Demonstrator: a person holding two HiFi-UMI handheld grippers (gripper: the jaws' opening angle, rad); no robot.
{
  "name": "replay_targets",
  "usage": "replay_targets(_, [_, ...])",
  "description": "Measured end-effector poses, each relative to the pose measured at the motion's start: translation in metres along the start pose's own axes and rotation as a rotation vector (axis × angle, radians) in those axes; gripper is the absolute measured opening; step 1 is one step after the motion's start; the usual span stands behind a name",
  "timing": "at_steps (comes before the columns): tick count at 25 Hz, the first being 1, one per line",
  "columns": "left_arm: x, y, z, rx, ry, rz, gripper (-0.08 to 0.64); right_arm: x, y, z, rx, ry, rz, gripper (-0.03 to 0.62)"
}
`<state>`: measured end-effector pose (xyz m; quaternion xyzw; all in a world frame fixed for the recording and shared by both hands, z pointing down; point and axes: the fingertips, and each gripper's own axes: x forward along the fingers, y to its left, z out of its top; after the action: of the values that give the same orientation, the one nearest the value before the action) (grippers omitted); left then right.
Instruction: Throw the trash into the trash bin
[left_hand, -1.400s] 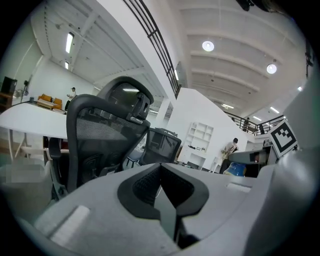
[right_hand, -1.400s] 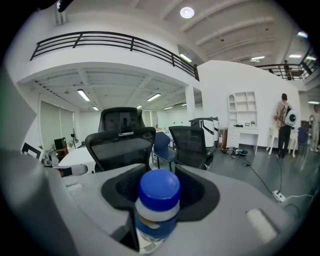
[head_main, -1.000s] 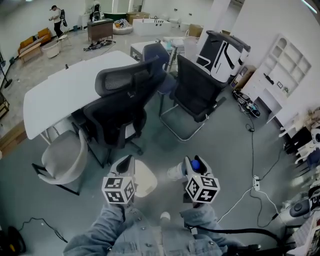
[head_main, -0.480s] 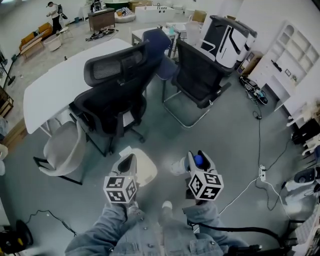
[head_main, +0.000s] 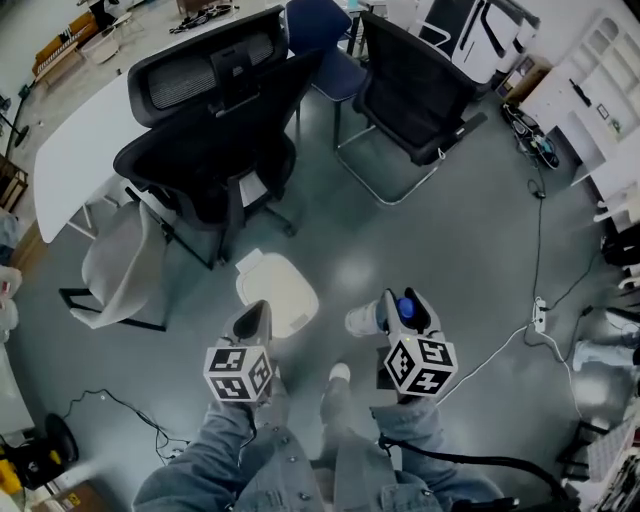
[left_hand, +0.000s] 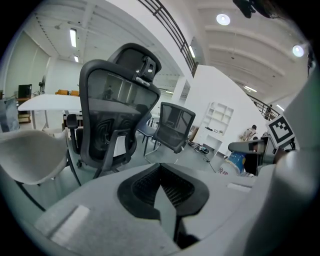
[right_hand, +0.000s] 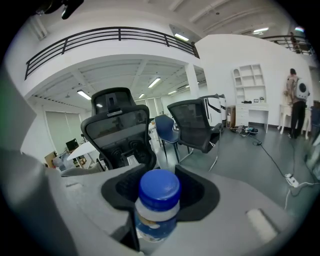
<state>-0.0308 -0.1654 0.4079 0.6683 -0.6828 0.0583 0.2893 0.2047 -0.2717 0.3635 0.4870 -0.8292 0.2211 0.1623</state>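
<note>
Bottle clamped in right gripper, left gripper closed empty, open floor around bin

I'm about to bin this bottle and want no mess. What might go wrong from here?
The trash bin looks lidded, so the bottle in the right tongs might bounce off and roll under the office chair. A white cable lies close by on the right: a trip risk.
</note>
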Motion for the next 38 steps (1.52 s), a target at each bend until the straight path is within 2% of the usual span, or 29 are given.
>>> replay_targets(10, [0.036, 0.033, -0.085, -0.047, 0.102, 0.073, 0.009, 0.040, -0.013, -0.077, -0.039, 0.113, 0.029, 0.186])
replay_targets(21, [0.087, 0.047, -0.163, -0.044, 0.174, 0.097, 0.009, 0.076, -0.037, -0.158, -0.022, 0.176, 0.038, 0.186])
replay_targets(29, [0.123, 0.044, -0.221, -0.028, 0.215, 0.104, 0.009, 0.107, -0.051, -0.206, -0.084, 0.190, 0.073, 0.186])
replay_targets(38, [0.154, 0.051, -0.287, -0.031, 0.271, 0.151, 0.009, 0.146, -0.062, -0.264, -0.183, 0.236, 0.126, 0.186])
